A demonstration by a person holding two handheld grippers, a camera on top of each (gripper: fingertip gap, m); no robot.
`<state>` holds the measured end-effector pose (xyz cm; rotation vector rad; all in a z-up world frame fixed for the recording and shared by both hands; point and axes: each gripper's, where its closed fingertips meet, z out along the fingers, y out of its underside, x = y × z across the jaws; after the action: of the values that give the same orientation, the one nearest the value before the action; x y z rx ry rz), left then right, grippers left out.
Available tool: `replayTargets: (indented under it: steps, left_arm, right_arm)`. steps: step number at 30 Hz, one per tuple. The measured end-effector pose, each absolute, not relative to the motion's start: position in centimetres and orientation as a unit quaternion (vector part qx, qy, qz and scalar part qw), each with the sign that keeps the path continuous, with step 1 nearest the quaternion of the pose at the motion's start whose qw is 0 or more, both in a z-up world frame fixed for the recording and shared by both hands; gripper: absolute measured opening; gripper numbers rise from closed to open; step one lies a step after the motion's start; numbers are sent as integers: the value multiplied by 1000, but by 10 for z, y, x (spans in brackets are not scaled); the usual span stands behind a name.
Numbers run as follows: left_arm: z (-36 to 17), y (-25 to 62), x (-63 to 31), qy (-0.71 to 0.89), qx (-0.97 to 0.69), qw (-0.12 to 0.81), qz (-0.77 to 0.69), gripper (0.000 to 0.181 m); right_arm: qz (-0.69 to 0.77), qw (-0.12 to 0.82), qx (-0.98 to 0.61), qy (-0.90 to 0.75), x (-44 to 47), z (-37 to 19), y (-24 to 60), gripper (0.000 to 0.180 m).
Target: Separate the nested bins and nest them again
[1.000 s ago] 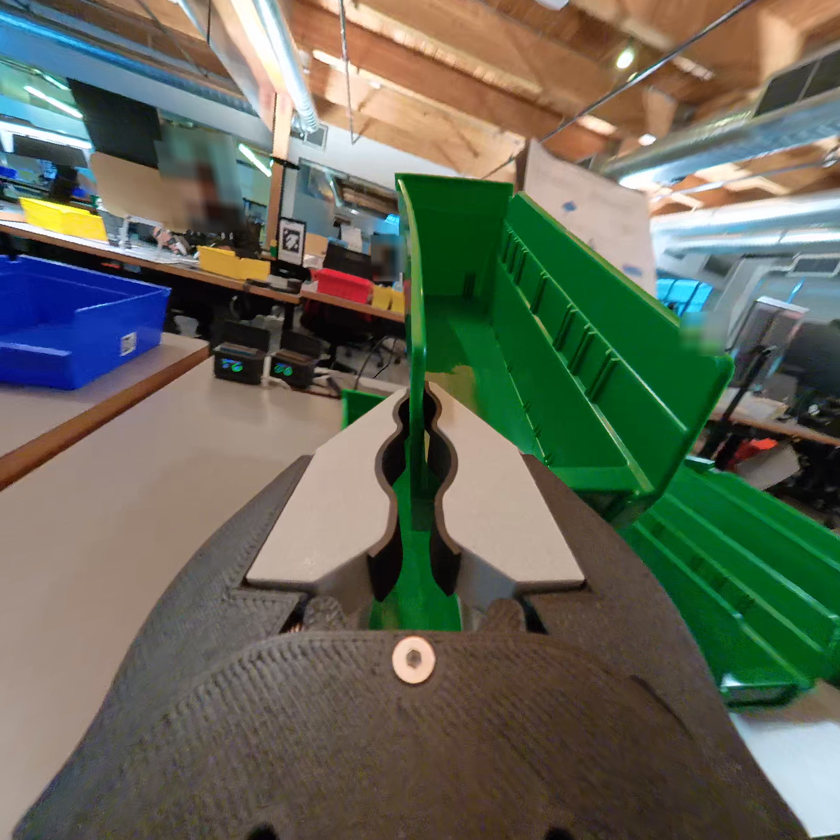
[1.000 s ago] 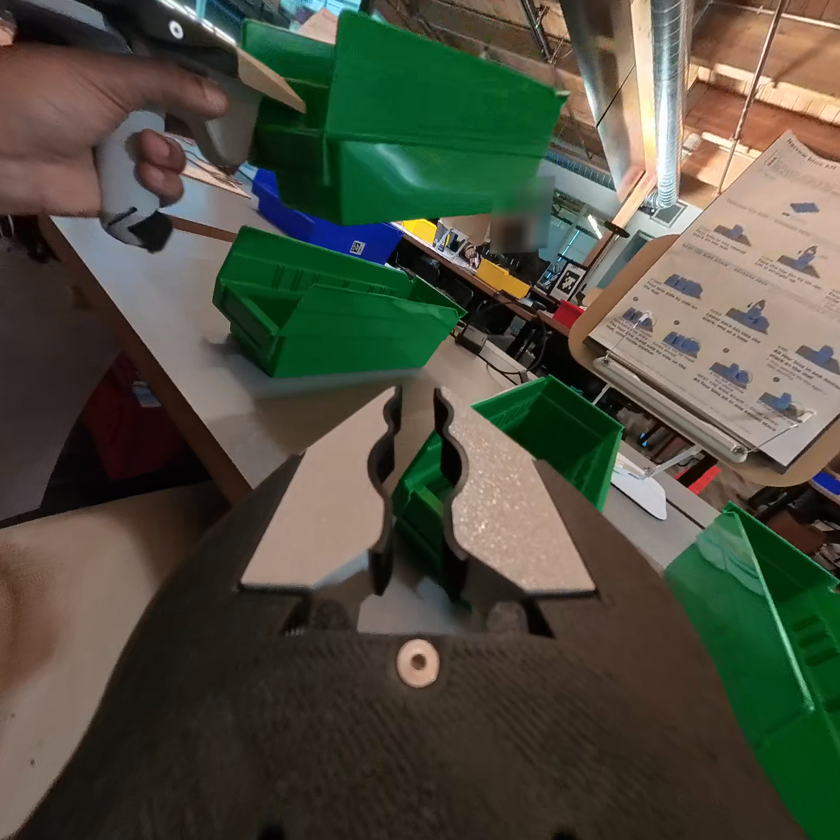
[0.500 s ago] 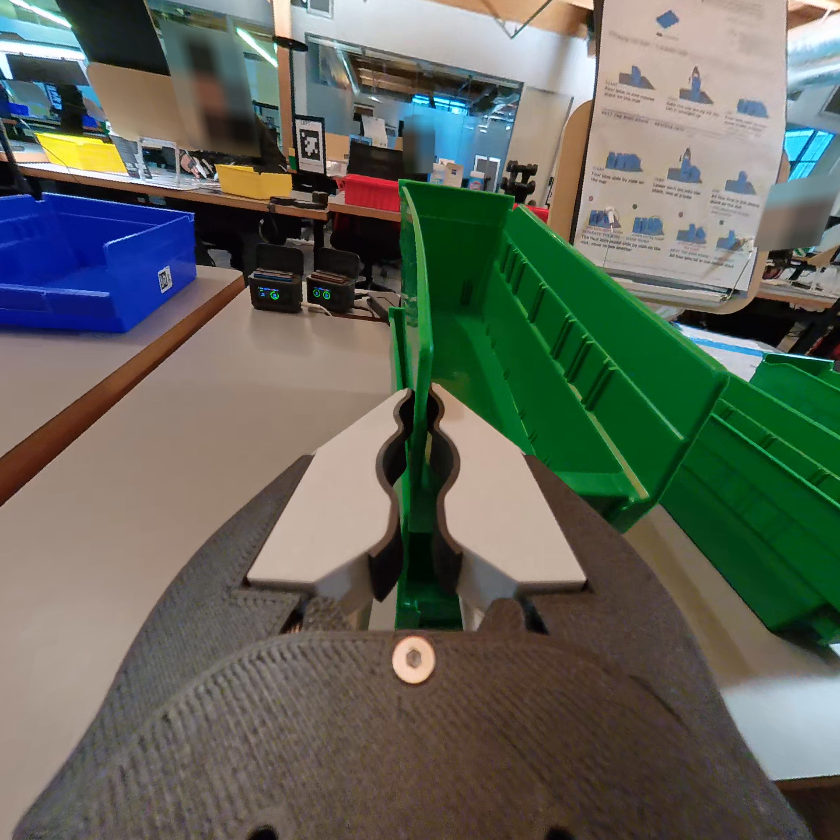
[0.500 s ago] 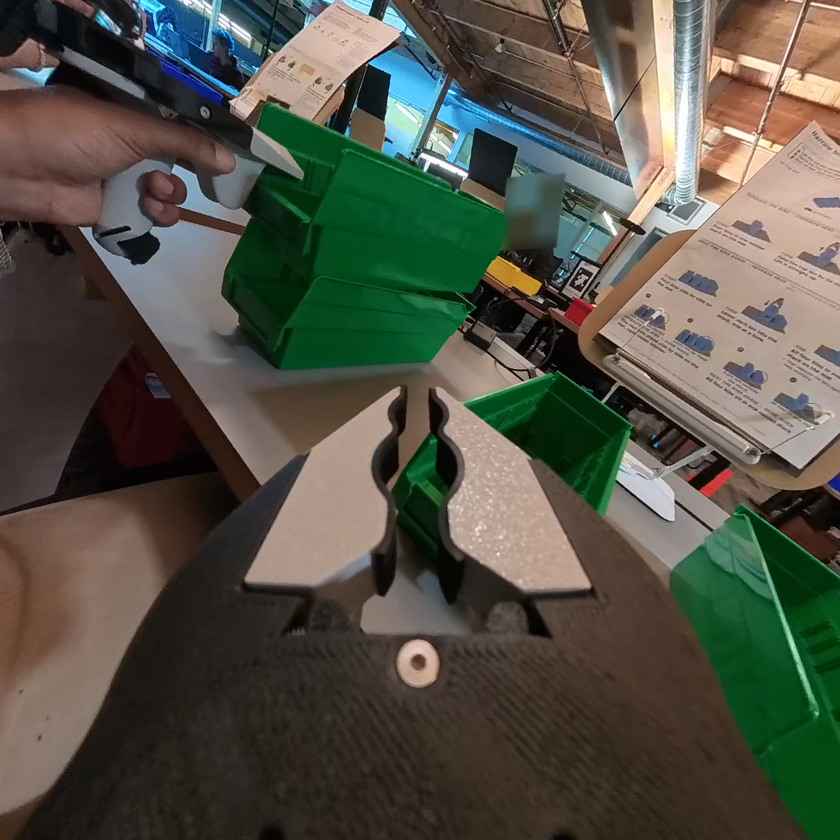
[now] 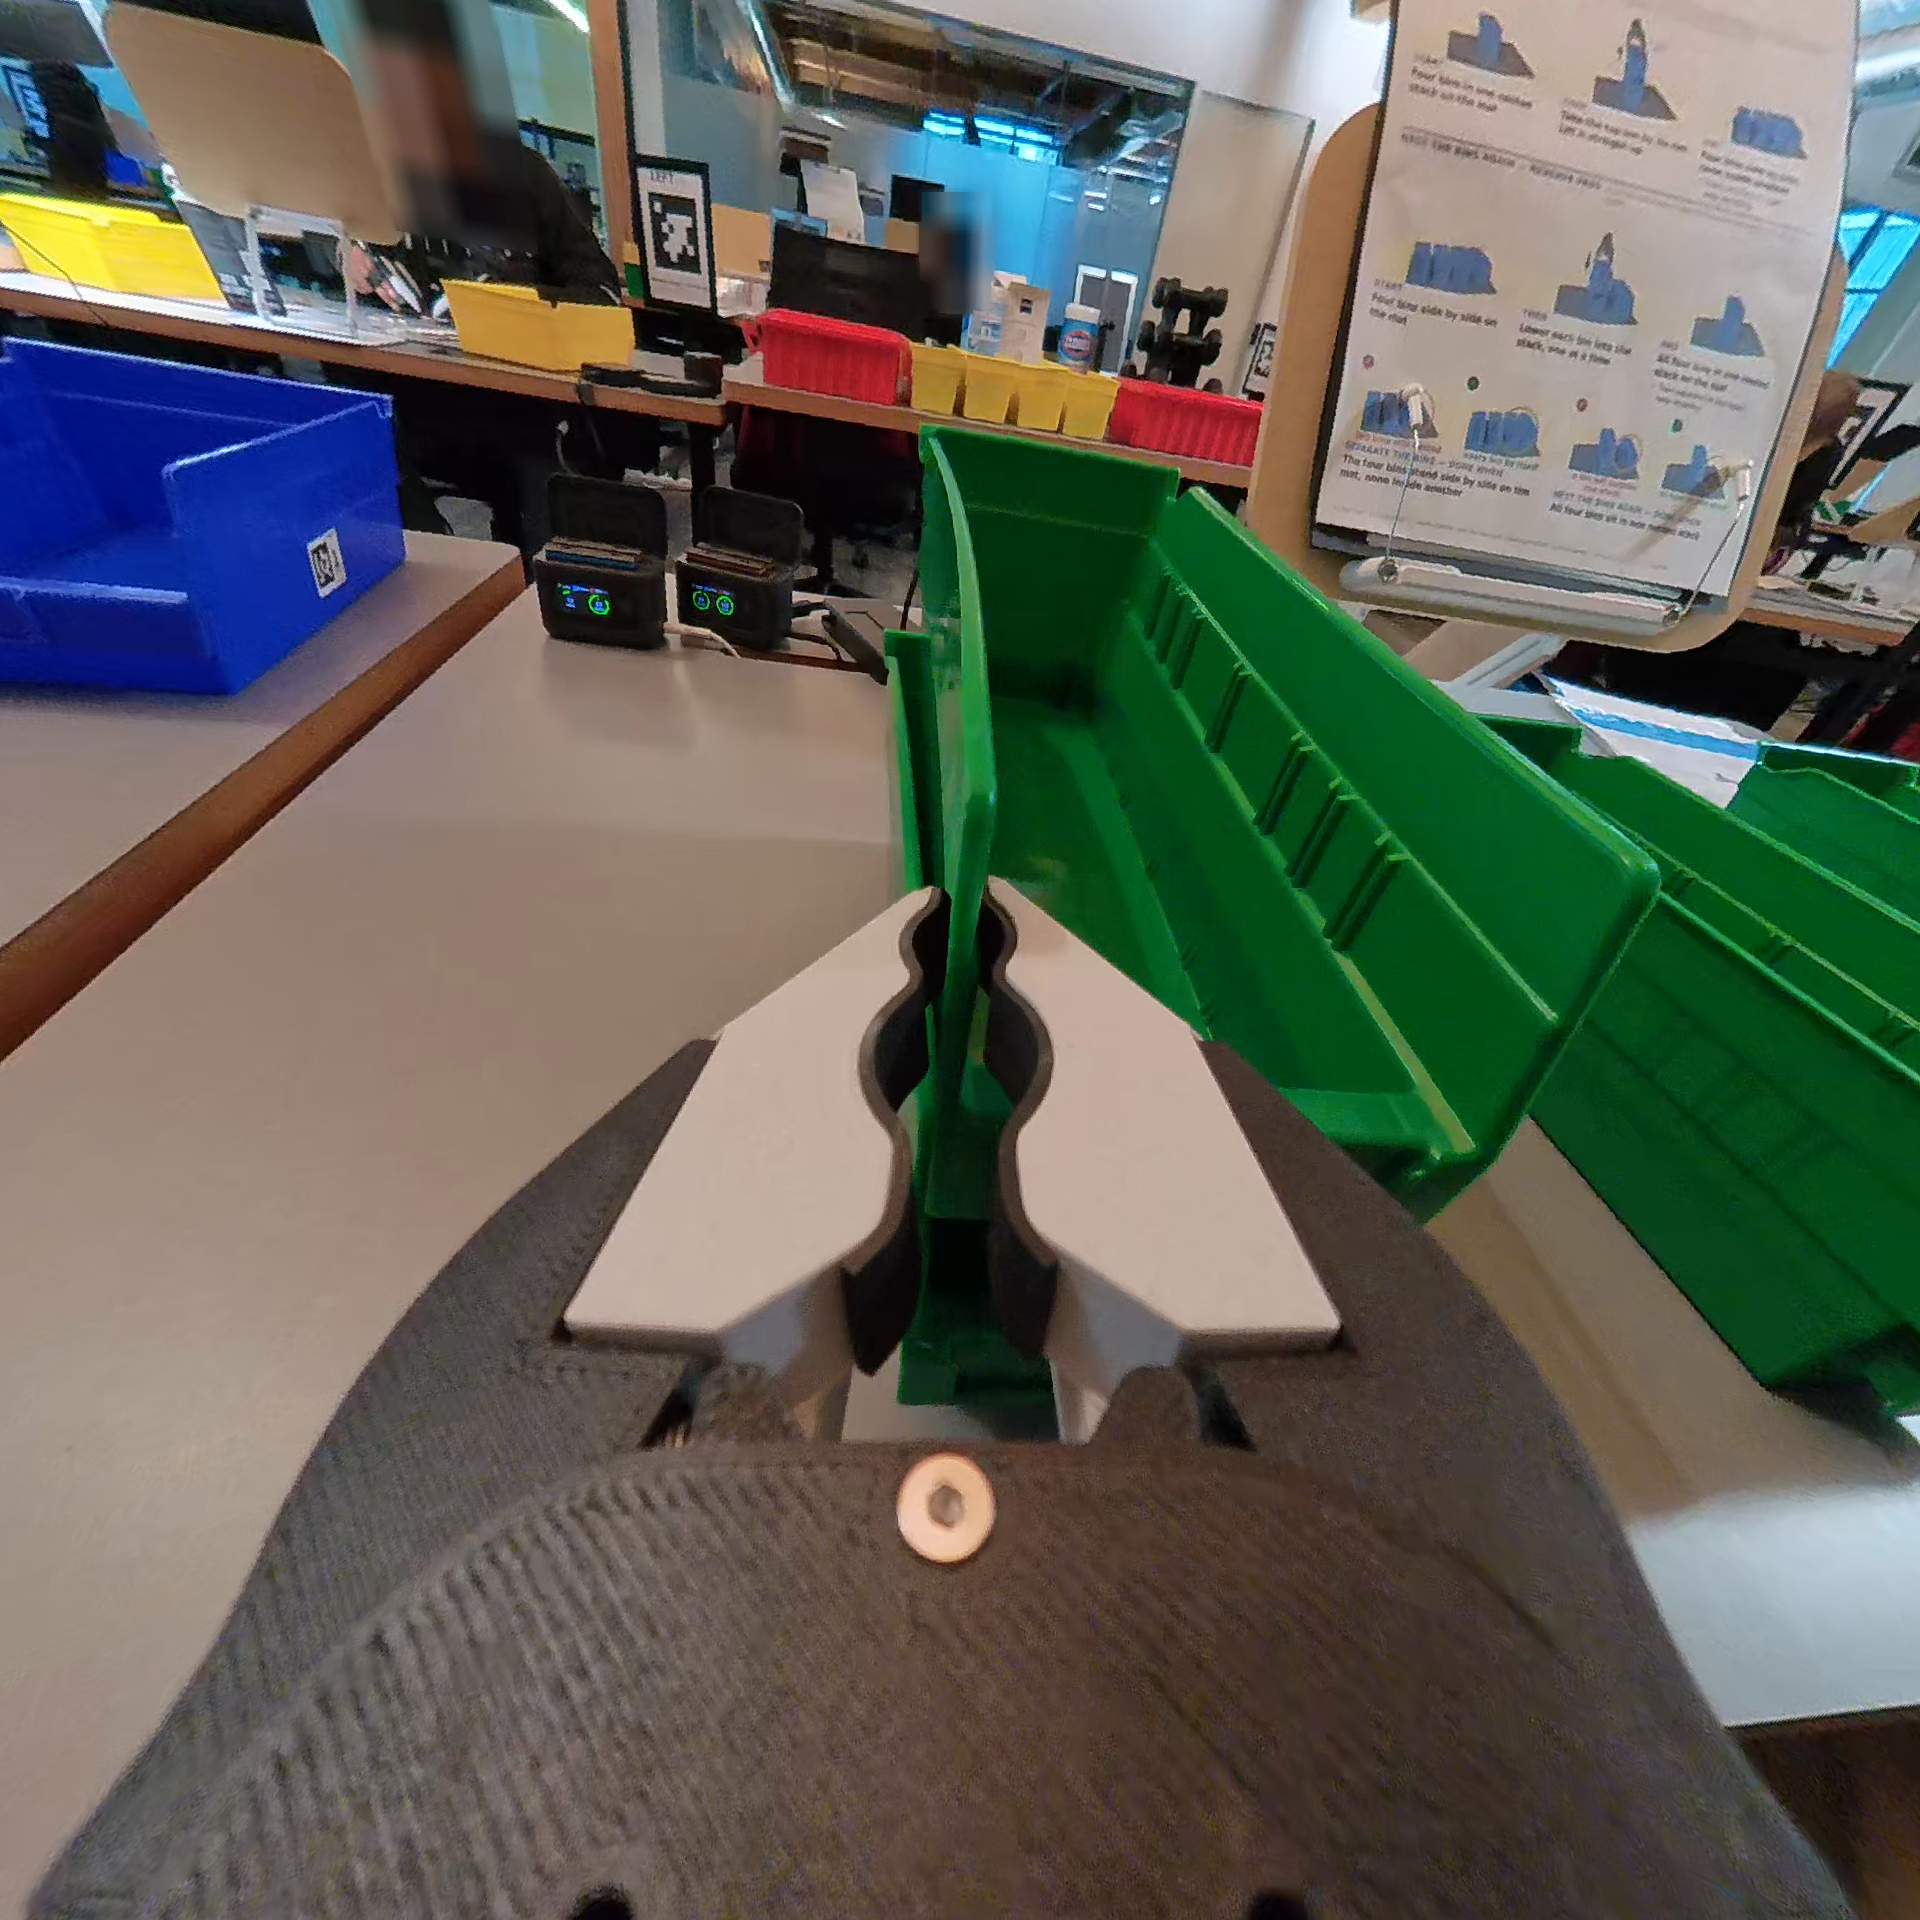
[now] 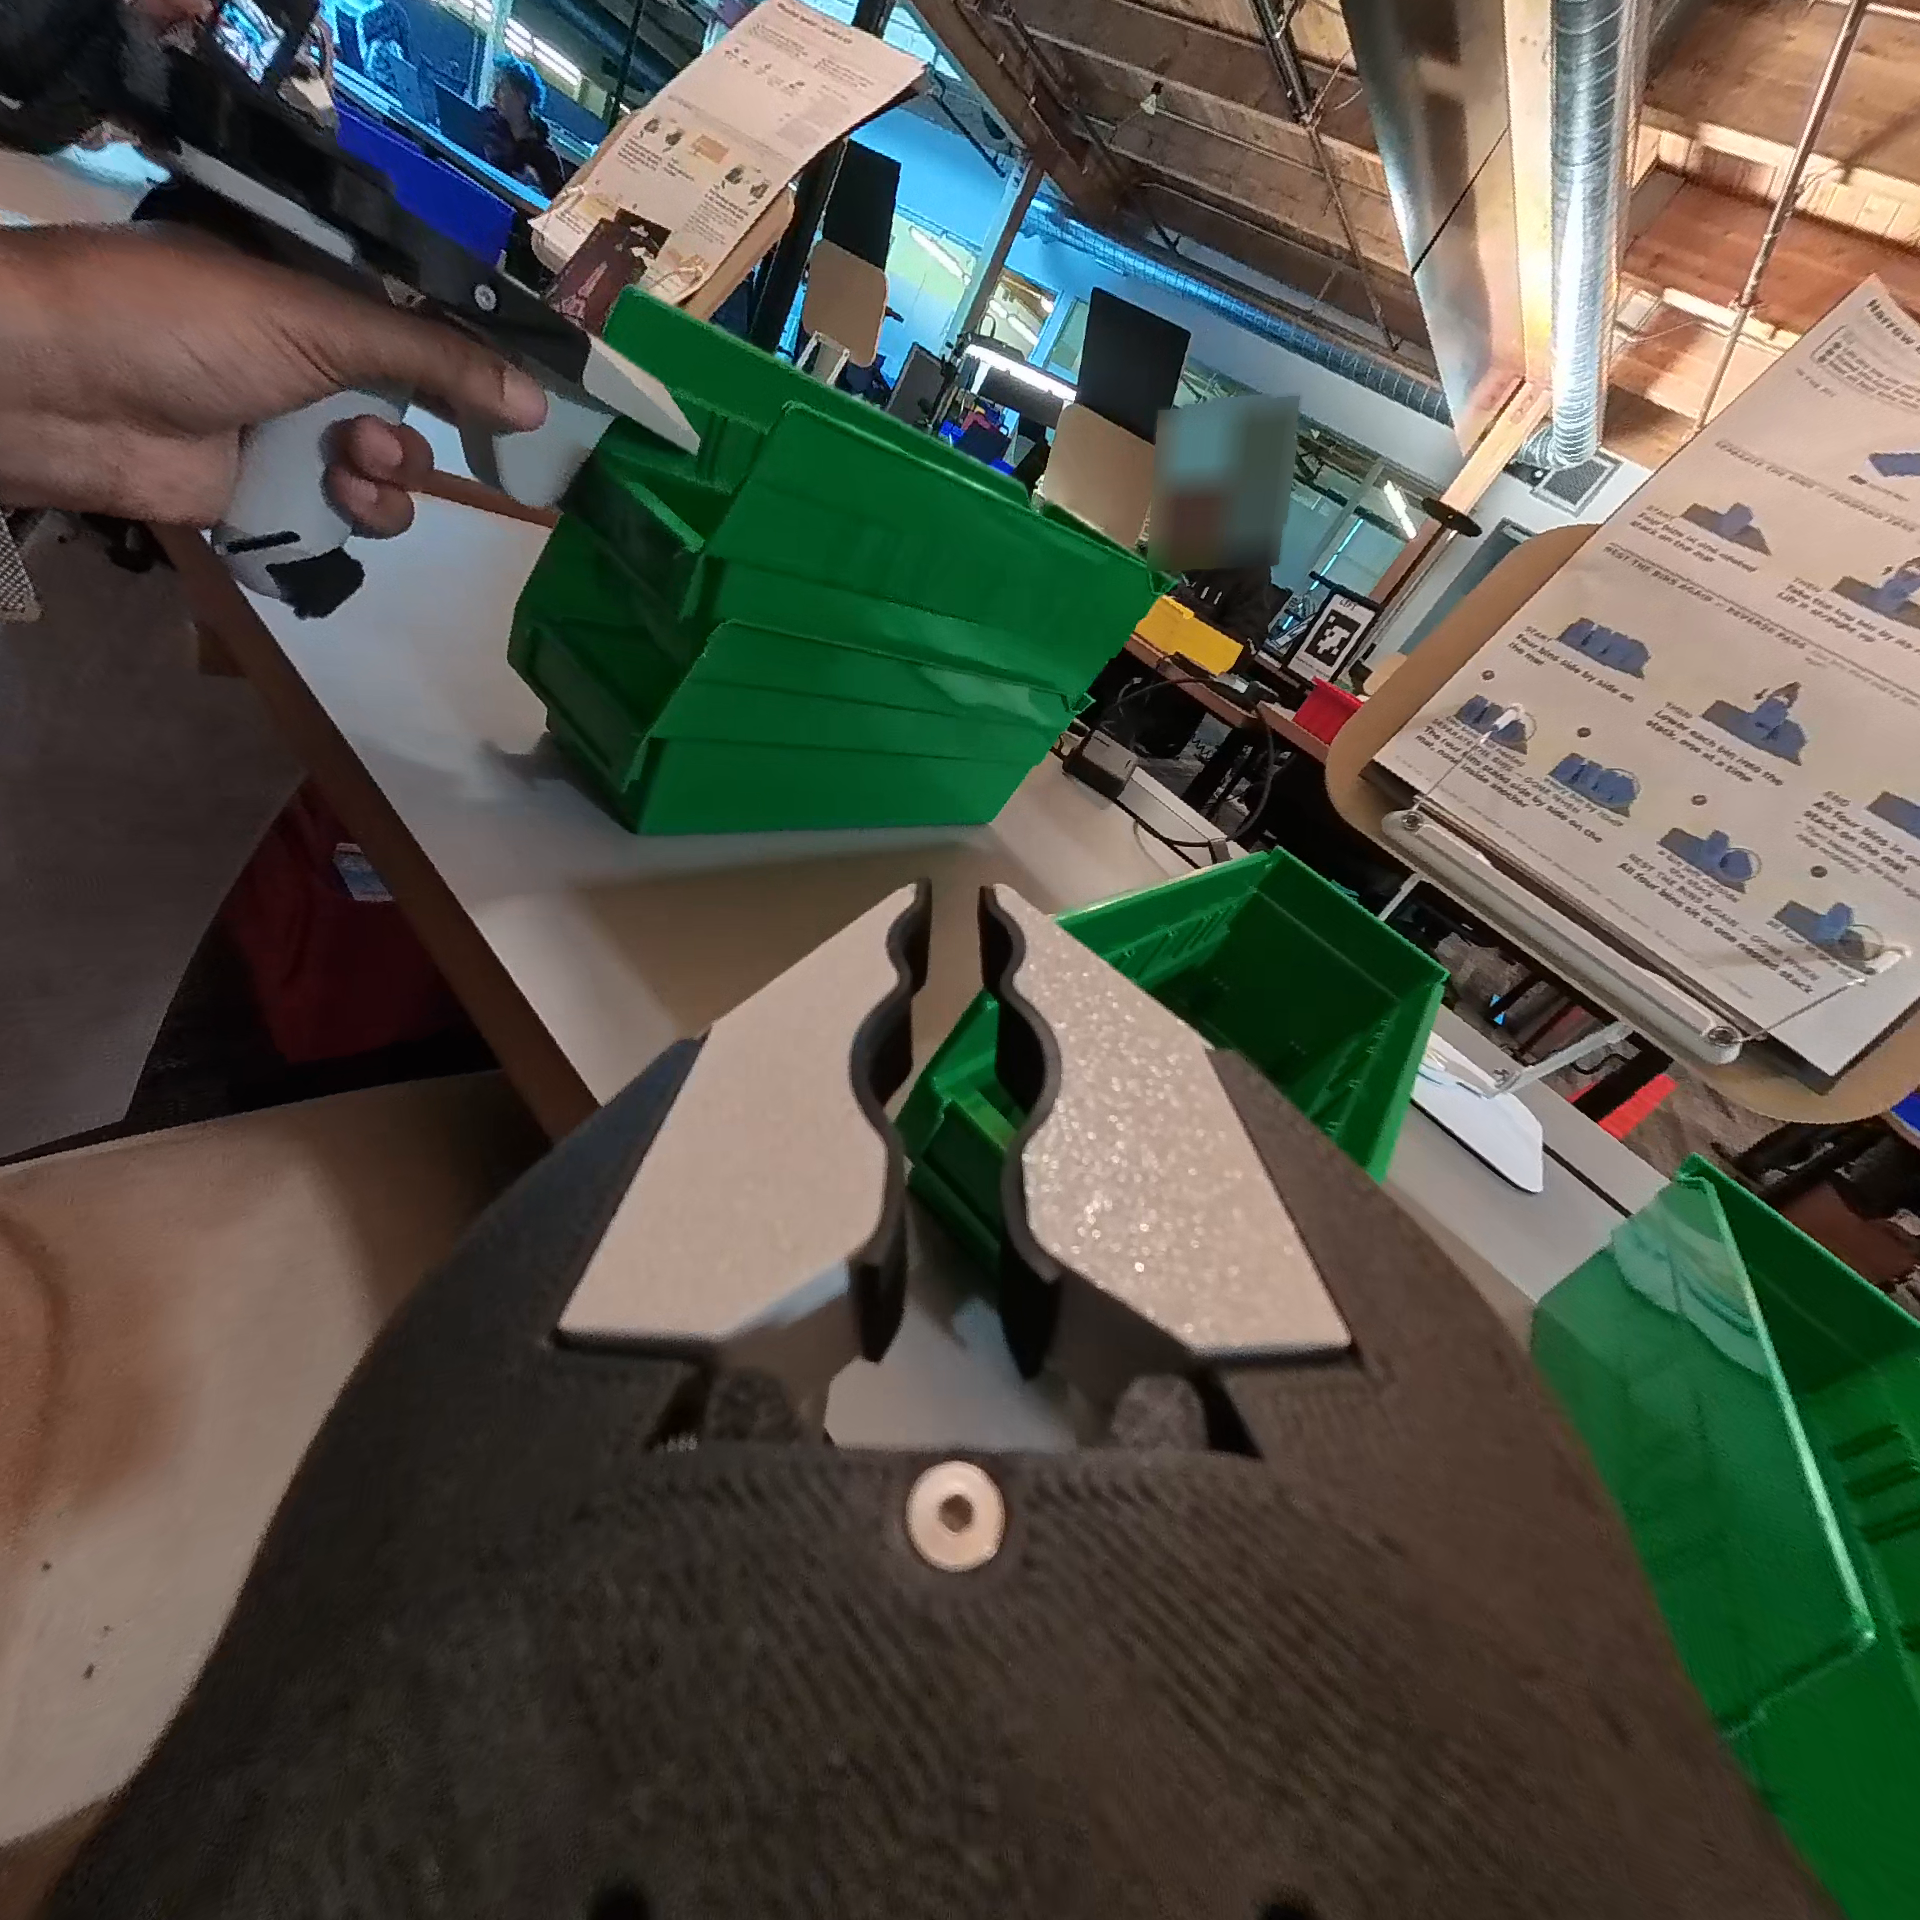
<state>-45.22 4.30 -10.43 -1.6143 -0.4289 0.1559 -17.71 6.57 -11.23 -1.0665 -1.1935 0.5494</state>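
Plainly, the left gripper has its jaws clenched on the near side wall of a green bin, which fills the centre of the left wrist frame and sits nested in a second green bin whose rim shows just behind that wall. In the right wrist view the same pair stands in the upper middle of the frame as a stack on the grey surface, the top bin slightly tilted, perhaps not fully seated. A person's hand at the upper left holds that gripper against the stack's near end. The right gripper hangs at lower centre with its jaws nearly together, a narrow gap between them and nothing gripped. Just beyond its fingertips lies a third green bin, open side up, and a fourth green bin sits at the right edge. An instruction sheet on a board stands at the right.
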Motion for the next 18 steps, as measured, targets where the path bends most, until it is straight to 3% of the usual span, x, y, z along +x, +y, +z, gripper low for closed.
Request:
replayTargets:
  steps: [18]
  left_arm:
    - [-120,44,-452,-199,-730,651,65,0]
  right_arm:
    - [240,663,-467,-534,-179,-114,63,7]
